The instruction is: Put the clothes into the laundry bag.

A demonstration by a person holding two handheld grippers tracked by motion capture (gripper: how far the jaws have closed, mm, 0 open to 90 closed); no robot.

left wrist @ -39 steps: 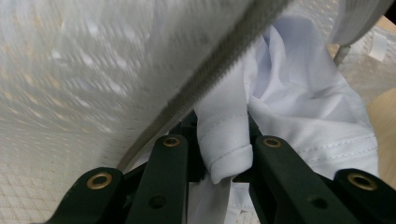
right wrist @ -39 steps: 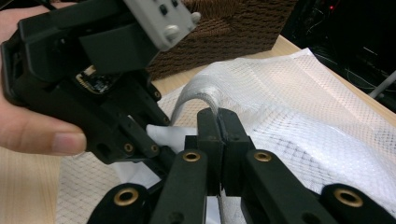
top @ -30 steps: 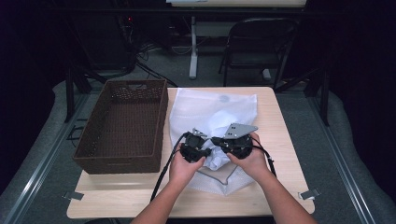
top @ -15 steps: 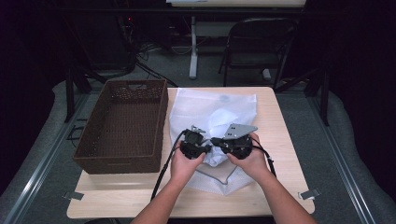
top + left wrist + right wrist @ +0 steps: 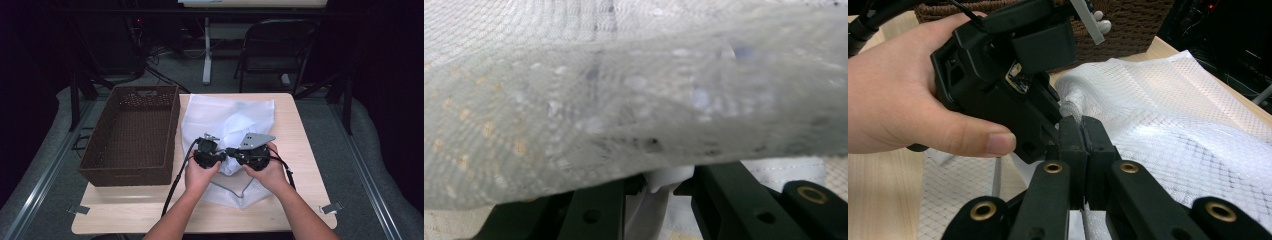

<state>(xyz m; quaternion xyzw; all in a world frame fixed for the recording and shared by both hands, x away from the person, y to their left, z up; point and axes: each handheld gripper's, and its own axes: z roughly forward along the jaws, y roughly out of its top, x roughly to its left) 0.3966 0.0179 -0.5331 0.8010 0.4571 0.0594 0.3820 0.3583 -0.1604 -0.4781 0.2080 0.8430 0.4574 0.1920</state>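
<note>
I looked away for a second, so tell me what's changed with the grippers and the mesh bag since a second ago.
Very little. Both hands drew slightly back toward the person, and the left gripper and right gripper stay close together, each still pinching a fold of the white mesh bag. The bunched fold between them looks a bit more gathered. The brown wicker basket and the rest of the bag have not moved.

A mesh laundry bag (image 5: 227,117) lies on the table (image 5: 305,145), spread from centre toward twelve o'clock. A wicker basket (image 5: 131,135) stands just beside it at nine o'clock. A folding chair (image 5: 272,47) stands beyond the table at one o'clock.
</note>
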